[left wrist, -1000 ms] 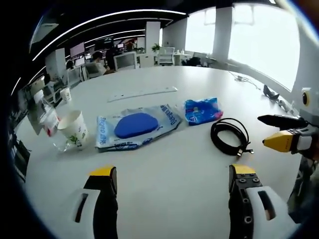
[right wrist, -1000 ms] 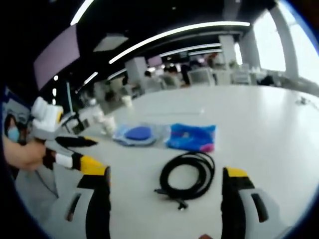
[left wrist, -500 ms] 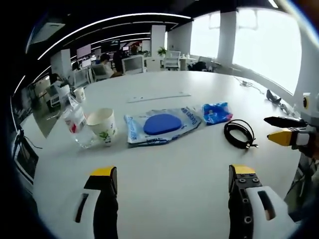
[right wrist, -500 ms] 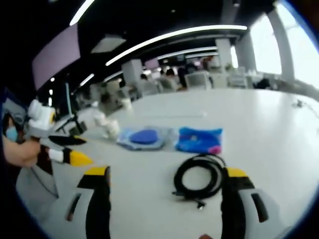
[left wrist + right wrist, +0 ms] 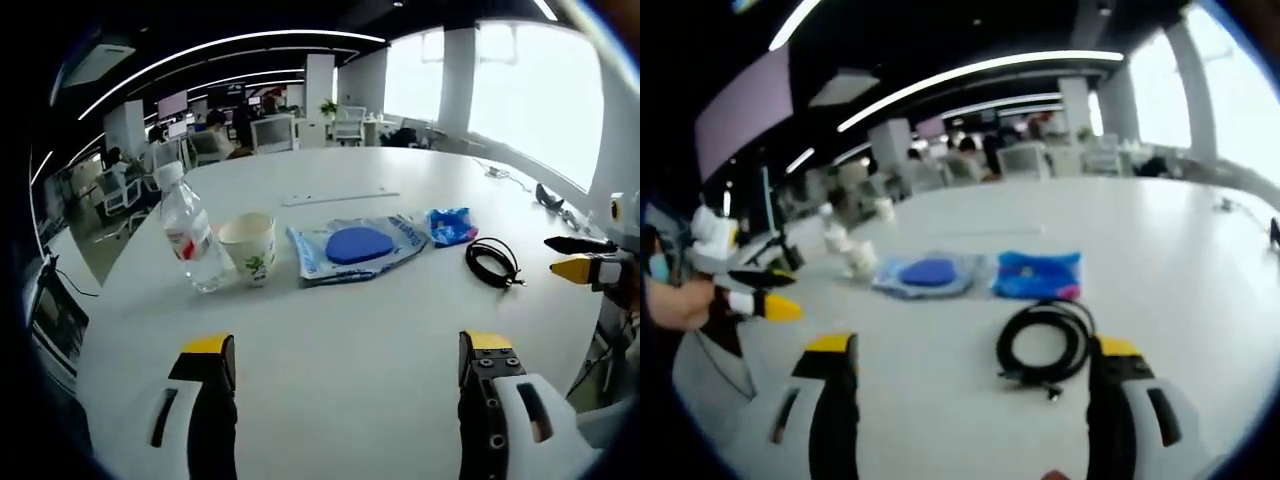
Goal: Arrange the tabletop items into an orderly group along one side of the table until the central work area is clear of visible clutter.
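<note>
On the white table (image 5: 330, 340), the left gripper view shows one water bottle (image 5: 189, 236), one paper cup (image 5: 249, 247), one clear bag (image 5: 360, 248), one blue packet (image 5: 451, 225) and one coiled cable (image 5: 492, 262) in a row; the left gripper (image 5: 345, 362) has its jaws spread. The right gripper view shows the cable (image 5: 1047, 342) nearest, in an open office; the right gripper (image 5: 970, 362) has its jaws spread, empty.

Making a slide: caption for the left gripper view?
Open left gripper faces bottle, cup, blue packets and coiled cable.

Your right gripper view is soft: the bottle (image 5: 829, 236) and cup (image 5: 862, 257) blur together, and the print on the blue bags (image 5: 1037, 274) can't be read. The left gripper (image 5: 760, 293) is partly cut at the edge.
</note>
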The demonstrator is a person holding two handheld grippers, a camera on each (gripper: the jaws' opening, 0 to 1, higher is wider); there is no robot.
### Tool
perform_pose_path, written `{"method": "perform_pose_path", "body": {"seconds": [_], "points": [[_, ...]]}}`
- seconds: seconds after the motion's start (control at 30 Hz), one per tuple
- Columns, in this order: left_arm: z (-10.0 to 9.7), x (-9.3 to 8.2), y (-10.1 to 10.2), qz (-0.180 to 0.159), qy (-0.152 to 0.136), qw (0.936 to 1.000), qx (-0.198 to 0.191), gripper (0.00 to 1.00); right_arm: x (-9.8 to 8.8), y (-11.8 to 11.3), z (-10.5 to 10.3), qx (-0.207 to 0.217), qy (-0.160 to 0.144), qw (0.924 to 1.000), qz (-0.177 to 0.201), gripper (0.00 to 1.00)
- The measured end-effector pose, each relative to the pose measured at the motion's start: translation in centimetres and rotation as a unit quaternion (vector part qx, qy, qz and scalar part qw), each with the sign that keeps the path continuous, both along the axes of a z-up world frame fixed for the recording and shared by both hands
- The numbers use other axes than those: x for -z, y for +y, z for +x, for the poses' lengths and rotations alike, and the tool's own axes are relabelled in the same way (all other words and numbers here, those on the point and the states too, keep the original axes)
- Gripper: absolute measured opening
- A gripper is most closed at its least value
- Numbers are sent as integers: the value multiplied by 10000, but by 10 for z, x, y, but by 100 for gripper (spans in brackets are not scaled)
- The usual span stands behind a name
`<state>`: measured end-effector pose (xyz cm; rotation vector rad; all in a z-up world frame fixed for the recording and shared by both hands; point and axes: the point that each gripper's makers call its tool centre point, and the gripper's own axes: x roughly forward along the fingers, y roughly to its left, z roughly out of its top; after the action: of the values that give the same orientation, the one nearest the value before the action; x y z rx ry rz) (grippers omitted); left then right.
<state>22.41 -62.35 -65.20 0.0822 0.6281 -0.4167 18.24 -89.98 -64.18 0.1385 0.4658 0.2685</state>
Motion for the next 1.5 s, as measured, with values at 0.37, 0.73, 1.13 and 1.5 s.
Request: {"method": "perform_pose_path", "body": {"seconds": [0.37, 0.73, 1.13, 1.5], "points": [[-12, -7, 55, -68, -86, 9996, -246, 92, 1, 15, -11, 48, 39, 10000, -60, 96], [-22, -13, 102, -129, -180, 9994, -281, 93, -3, 23, -19, 201, -44, 9997, -104, 97], [-27, -15, 132, -212, -208, 9995, -90, 93, -1, 19, -36, 328, -34, 9992, -228, 99], [-27, -16, 133, -338, -223, 9992, 0, 92, -4, 3, -46, 434, 33, 9986, -302, 100]]}}
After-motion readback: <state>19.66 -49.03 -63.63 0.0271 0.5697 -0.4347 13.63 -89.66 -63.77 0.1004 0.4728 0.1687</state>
